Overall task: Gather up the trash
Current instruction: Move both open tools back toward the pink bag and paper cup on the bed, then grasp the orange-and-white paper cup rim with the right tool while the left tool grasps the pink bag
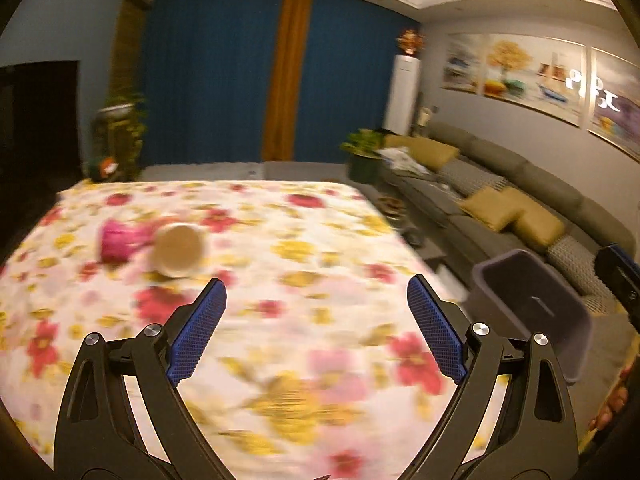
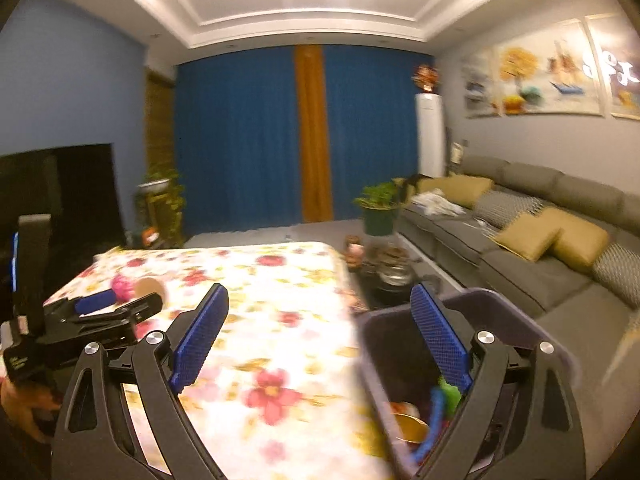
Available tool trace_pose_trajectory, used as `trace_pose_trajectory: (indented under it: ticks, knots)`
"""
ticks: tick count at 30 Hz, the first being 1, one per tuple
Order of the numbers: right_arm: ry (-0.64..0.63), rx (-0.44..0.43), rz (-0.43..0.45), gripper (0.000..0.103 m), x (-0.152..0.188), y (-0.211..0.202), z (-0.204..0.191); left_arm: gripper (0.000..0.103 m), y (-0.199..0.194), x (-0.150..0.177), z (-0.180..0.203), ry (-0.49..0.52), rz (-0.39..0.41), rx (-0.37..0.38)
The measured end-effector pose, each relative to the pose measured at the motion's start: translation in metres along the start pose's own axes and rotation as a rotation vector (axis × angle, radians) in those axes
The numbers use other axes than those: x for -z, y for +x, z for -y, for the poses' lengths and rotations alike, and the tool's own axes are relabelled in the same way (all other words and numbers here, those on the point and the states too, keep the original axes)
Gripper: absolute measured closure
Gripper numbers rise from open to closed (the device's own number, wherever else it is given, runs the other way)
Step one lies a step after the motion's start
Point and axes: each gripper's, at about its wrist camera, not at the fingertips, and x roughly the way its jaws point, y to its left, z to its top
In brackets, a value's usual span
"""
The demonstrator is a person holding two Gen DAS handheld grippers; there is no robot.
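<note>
A paper cup [image 1: 179, 249] lies on its side on the flowered tablecloth [image 1: 280, 280], with a crumpled pink wrapper [image 1: 118, 242] touching it on the left. My left gripper [image 1: 316, 292] is open and empty, above the table, just short of the cup. It also shows in the right wrist view [image 2: 120, 304], near the cup [image 2: 150, 288] and wrapper [image 2: 122, 287]. My right gripper [image 2: 320, 304] is open and empty, over the table's right edge. One finger is over the grey bin [image 2: 400, 340], which holds several pieces of trash [image 2: 412, 420].
The bin [image 1: 528, 304] stands on the floor beside the table's right edge. A grey sofa [image 2: 520, 248] with yellow cushions runs along the right wall. A low table with a potted plant [image 2: 378, 208] stands past the flowered table. A dark TV [image 2: 60, 196] is at left.
</note>
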Motion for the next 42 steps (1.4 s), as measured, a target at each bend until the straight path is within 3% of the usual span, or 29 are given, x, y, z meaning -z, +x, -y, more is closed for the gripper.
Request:
trace_pose_trajectory:
  ticks: [9, 17, 24, 26, 36, 42]
  knots:
    - [-0.104, -0.148, -0.062, 0.014, 0.001, 0.044, -0.109, 0.013, -0.02, -0.004, -0.118, -0.1, 0.013, -0.202]
    - [-0.143, -0.207, -0.095, 0.014, 0.002, 0.091, -0.181, 0.013, -0.023, -0.008, -0.195, -0.179, 0.041, -0.346]
    - [-0.135, -0.221, -0.188, 0.014, 0.016, 0.146, -0.226, 0.013, -0.006, -0.017, -0.221, -0.214, 0.061, -0.393]
    - [-0.13, -0.224, -0.216, 0.022, 0.018, 0.162, -0.234, 0.013, -0.001, -0.018, -0.226, -0.207, 0.066, -0.409]
    - [-0.089, -0.237, -0.328, 0.037, 0.034, 0.236, -0.271, 0.013, 0.003, -0.009, -0.253, -0.24, 0.073, -0.46]
    - [-0.041, -0.234, -0.385, 0.048, 0.04, 0.269, -0.279, 0.013, 0.0, -0.007, -0.262, -0.277, 0.075, -0.453]
